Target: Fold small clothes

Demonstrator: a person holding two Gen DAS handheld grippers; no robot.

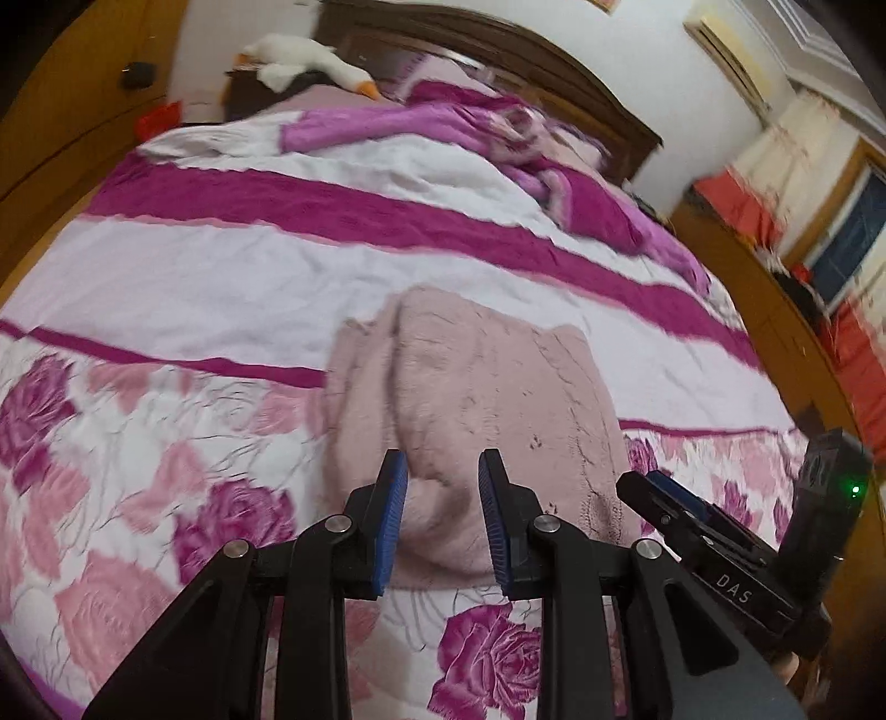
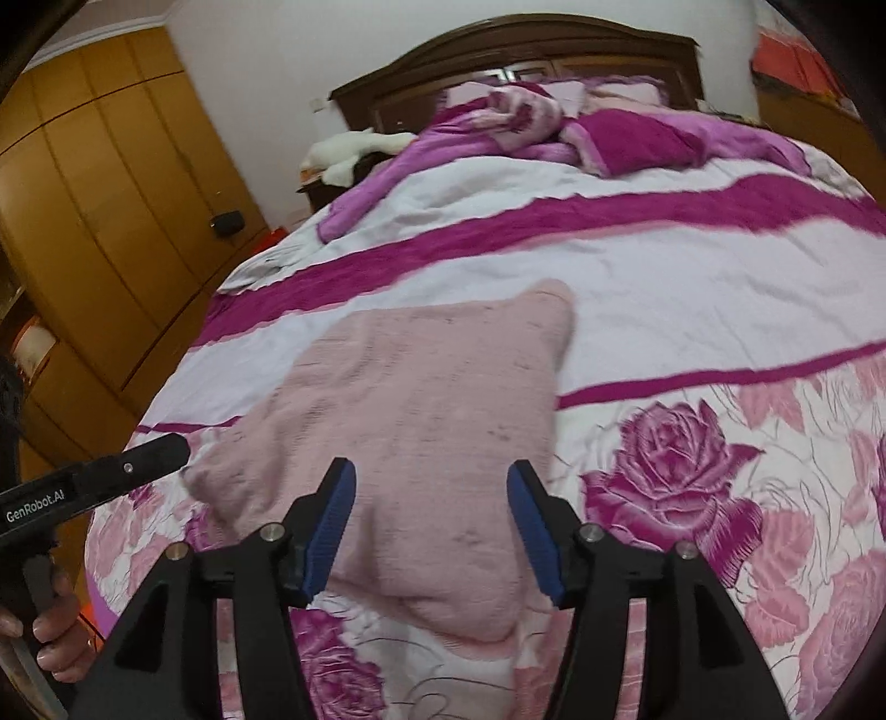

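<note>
Pink knit garment (image 1: 470, 399) lying folded near the quilt's (image 1: 221, 277) near edge, both the left gripper (image 1: 443, 501) and right gripper (image 2: 432, 512) poised open and empty above its near hem; judged next: grasp for another fold.

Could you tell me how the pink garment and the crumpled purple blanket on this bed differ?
The pink garment is pale and plain; the purple blanket is vivid magenta and lilac. The garment lies fairly flat near both open grippers, left and right; the blanket sits bunched by the headboard. Both rest on the floral bedspread.
</note>
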